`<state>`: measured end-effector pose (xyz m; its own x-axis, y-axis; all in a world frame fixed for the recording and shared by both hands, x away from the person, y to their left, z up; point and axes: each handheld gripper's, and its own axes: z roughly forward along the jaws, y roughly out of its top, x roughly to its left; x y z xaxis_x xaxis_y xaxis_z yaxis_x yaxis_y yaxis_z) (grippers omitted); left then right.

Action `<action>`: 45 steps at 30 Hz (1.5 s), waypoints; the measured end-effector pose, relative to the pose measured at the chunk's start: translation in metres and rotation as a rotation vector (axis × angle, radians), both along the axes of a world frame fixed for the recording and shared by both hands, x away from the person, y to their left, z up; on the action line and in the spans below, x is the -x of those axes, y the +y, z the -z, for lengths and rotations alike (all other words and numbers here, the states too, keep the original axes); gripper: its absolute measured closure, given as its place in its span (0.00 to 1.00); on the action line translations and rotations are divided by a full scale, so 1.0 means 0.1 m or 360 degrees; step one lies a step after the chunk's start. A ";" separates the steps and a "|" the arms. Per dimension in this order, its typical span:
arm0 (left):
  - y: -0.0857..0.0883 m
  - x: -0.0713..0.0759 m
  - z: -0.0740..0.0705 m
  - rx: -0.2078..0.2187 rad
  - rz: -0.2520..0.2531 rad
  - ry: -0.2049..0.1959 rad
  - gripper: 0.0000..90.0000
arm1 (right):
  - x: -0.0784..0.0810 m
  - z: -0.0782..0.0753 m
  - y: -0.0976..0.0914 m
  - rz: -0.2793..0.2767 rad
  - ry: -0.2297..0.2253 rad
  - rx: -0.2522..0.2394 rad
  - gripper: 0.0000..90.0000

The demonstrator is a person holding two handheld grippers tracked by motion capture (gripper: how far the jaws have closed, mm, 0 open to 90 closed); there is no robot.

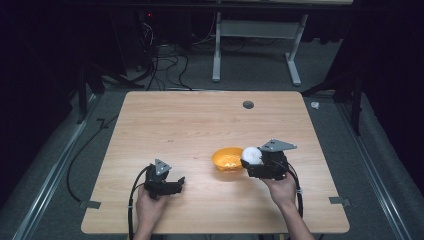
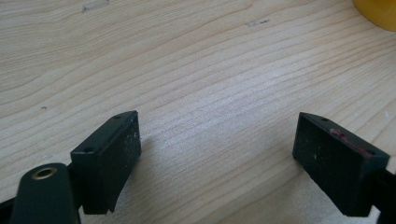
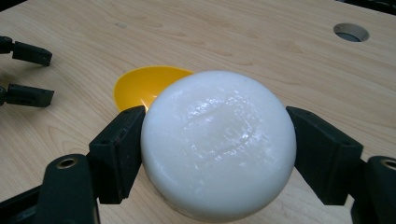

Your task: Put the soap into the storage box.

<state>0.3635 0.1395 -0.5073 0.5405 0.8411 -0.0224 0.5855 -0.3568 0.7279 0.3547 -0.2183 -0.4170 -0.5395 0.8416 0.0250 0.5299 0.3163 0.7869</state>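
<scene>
My right gripper (image 1: 252, 157) is shut on a white bowl (image 1: 252, 154), held tipped over the right rim of a yellow bowl (image 1: 227, 159). In the right gripper view the white bowl (image 3: 219, 144) shows its glossy underside between both black fingers (image 3: 119, 151), and the yellow bowl (image 3: 142, 86) lies behind it. Something pale sits inside the yellow bowl; I cannot tell what. My left gripper (image 1: 181, 183) rests low over the table's front left, open, with bare wood between its fingers (image 2: 109, 156). A yellow bowl edge (image 2: 378, 13) peeks in at the top right of the left gripper view.
The wooden table (image 1: 190, 125) has a round cable hole (image 1: 248, 104) near its far edge. Tape tabs (image 1: 90, 204) mark both front corners. Beyond the table stand a white desk frame (image 1: 255, 35) and loose cables on the floor.
</scene>
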 end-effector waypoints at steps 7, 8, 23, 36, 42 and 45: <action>0.00 0.00 0.00 0.0001 0.0004 -0.0001 0.17 | -0.06 -0.01 0.10 -0.0034 0.0021 0.0003 0.28; 0.00 0.00 0.00 0.0001 0.0003 -0.0001 0.17 | -0.07 -0.01 0.12 -0.0040 0.0031 0.0006 0.28; 0.00 0.00 0.00 0.0000 0.0002 -0.0003 0.17 | -0.24 0.01 0.24 -0.0084 0.0087 -0.0014 0.28; 0.00 0.00 0.00 0.0000 0.0004 0.0000 0.17 | -0.37 0.11 0.43 -0.0116 0.0149 0.0046 0.28; 0.00 0.00 0.00 0.0000 0.0004 0.0000 0.17 | -0.41 0.14 0.49 -0.0113 0.0157 0.0096 0.27; 0.00 0.00 0.00 0.0000 0.0004 0.0000 0.17 | -0.42 0.16 0.49 -0.0093 0.0166 0.0101 0.27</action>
<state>0.3638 0.1395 -0.5072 0.5426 0.8397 -0.0220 0.5843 -0.3586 0.7280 0.3970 -0.1693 -0.4331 -0.5851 0.8104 0.0313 0.5868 0.3964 0.7061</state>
